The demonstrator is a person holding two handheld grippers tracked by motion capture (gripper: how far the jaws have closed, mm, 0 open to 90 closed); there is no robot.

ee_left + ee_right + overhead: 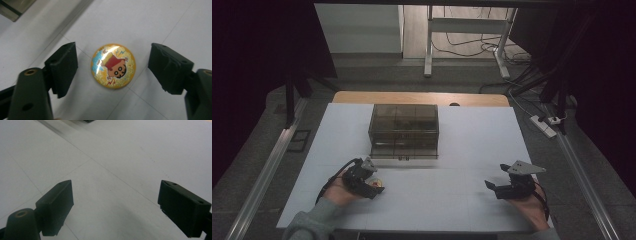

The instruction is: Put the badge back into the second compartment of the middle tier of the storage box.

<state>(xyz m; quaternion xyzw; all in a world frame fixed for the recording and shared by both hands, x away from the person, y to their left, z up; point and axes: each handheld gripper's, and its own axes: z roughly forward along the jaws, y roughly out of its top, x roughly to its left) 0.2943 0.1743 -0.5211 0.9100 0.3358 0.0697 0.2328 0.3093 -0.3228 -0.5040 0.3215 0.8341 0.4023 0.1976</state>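
Note:
A round yellow glittery badge [113, 66] with a cartoon figure lies flat on the white table. My left gripper [112, 68] hangs open right over it, one jaw on each side, neither touching. From above, the badge [376, 184] peeks out beside the left gripper [368, 184] at the front left. My right gripper [494, 187] rests at the front right, held by a hand, and stands open [115, 207] over bare table with nothing between its jaws.
A smoky translucent box [404, 131] with compartments stands at the middle of the white table [472, 145]. A corner of it shows at the top left of the left gripper view [12, 8]. Table legs and cables lie on the floor beyond.

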